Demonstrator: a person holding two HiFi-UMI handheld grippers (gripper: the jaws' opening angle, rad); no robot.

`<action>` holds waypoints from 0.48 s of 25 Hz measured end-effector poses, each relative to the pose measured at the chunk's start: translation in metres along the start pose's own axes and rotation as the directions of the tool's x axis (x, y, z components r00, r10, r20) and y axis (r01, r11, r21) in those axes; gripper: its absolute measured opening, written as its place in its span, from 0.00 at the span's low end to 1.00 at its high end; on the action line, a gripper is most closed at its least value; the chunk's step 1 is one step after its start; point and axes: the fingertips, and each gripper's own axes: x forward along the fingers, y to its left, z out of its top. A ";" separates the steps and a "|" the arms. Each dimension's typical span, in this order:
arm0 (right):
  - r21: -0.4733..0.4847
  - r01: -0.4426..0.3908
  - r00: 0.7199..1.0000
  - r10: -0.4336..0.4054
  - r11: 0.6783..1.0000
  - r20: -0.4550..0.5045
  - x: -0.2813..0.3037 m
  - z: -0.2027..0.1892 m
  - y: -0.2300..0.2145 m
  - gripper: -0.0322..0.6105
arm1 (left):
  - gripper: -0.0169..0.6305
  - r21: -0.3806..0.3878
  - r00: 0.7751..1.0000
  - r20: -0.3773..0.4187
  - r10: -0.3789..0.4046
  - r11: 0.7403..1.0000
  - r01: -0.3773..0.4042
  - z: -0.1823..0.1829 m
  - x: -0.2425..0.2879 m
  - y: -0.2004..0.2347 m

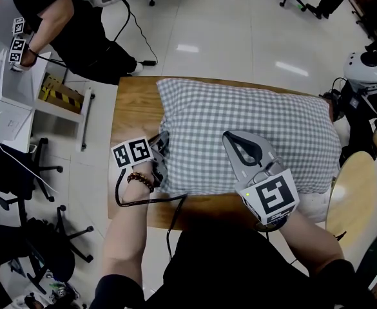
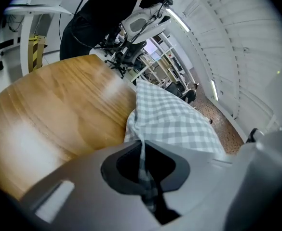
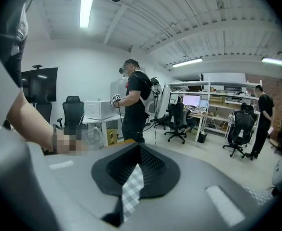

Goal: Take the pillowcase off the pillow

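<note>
— Pinched in the left tool (image 2: 148,196)?
— A thin fold of the grey-and-white checked pillowcase (image 2: 174,121), squeezed tight between both jaws.
— And past the fold?
— More of that puffy checked cloth, lying on the brown wooden worktop (image 2: 59,109), bare wood off to the left.
— Farther back?
— A person (image 2: 102,13) in black, standing beside the worktop's far edge.

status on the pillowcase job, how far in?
Done: left gripper and right gripper are each shut on a pinch of the checked pillowcase along its near edge.
In hand: that two-point grip, with the case lying flat on the wooden table.
Left: all the stripping. Only a white patch of pillow shows beside the right gripper.
</note>
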 end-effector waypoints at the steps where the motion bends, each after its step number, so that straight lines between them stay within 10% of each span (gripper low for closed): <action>1: -0.007 -0.001 1.000 0.001 1.000 0.007 0.000 0.002 0.001 0.05 | 0.04 0.012 1.000 0.001 0.007 1.000 -0.007 0.001 -0.002 -0.001; 12: -0.026 0.059 0.998 -0.058 0.998 0.016 -0.039 0.006 0.003 0.05 | 0.04 0.272 0.986 0.073 0.151 0.948 -0.165 0.000 -0.028 -0.021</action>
